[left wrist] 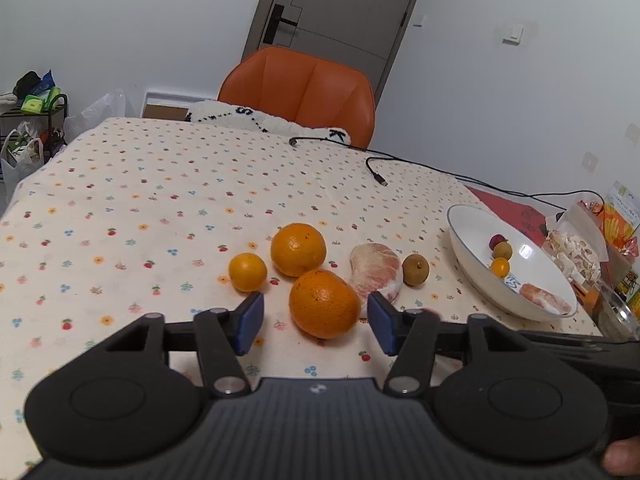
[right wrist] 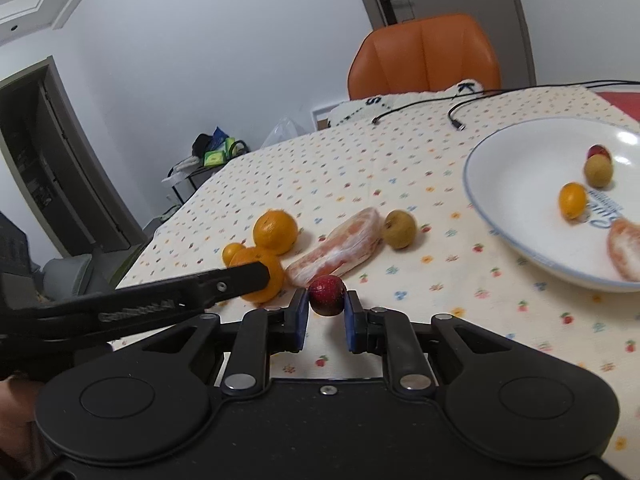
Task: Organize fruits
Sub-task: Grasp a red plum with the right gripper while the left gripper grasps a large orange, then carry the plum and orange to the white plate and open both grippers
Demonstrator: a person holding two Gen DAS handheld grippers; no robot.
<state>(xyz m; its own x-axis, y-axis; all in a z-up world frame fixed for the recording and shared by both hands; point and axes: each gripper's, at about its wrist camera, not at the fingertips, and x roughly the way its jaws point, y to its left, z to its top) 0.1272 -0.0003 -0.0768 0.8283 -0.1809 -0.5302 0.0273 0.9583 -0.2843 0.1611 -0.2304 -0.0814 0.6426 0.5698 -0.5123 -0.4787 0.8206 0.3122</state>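
Observation:
My left gripper [left wrist: 316, 322] is open, its blue pads on either side of a large orange [left wrist: 324, 304] on the tablecloth. Behind that lie a second large orange [left wrist: 298, 249], a small orange [left wrist: 247, 272], a peeled pomelo segment [left wrist: 376, 274] and a brown longan [left wrist: 415, 269]. My right gripper [right wrist: 327, 312] is shut on a dark red fruit [right wrist: 327, 294], held just above the cloth. The white bowl [right wrist: 516, 184] at the right holds a small orange fruit [right wrist: 573, 199], a longan, a red fruit and a pomelo piece [right wrist: 625, 249]. The left gripper's finger [right wrist: 224, 282] crosses the right wrist view.
The table wears a flower-print cloth [left wrist: 160, 200]. Two black cables [left wrist: 376, 172] lie at its far side before an orange chair [left wrist: 300, 92]. Snack packets [left wrist: 576, 252] crowd the right edge behind the bowl. A shelf with bags [left wrist: 32, 128] stands at the far left.

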